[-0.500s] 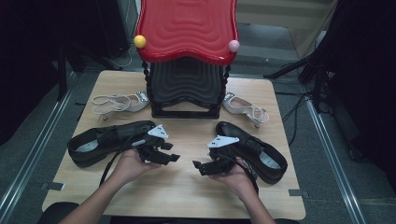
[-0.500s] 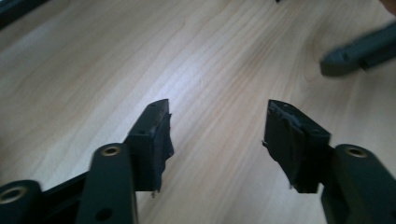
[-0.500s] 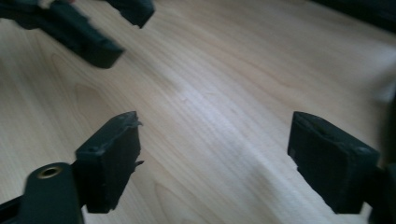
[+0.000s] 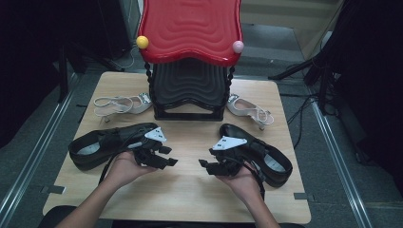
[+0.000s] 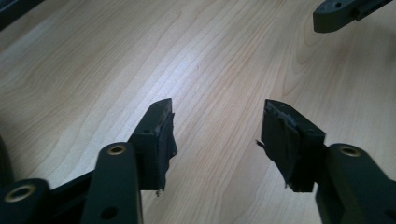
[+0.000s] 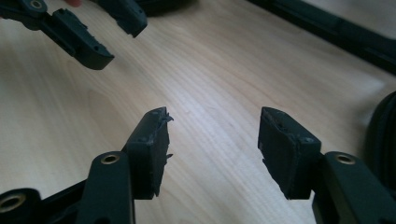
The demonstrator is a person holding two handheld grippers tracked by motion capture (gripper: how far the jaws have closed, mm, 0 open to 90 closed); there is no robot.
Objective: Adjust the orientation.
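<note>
My left gripper (image 4: 167, 159) hovers low over the wooden table (image 4: 190, 199), held in a hand at front left, its jaws open and empty. In the left gripper view the left gripper (image 5: 217, 126) has only bare wood between its pads. My right gripper (image 4: 205, 165) faces it from the front right, also open and empty, and the right gripper (image 6: 212, 135) shows the same in its own view. A black shoe (image 4: 102, 145) lies just left of the left hand. A second black shoe (image 4: 271, 159) lies just right of the right hand.
A shoe rack with a red wavy top (image 4: 190, 28) and a black lower shelf (image 4: 187, 88) stands at the back centre. A pale heeled sandal (image 4: 121, 104) lies to its left, another sandal (image 4: 249, 110) to its right. Metal rails run along both table sides.
</note>
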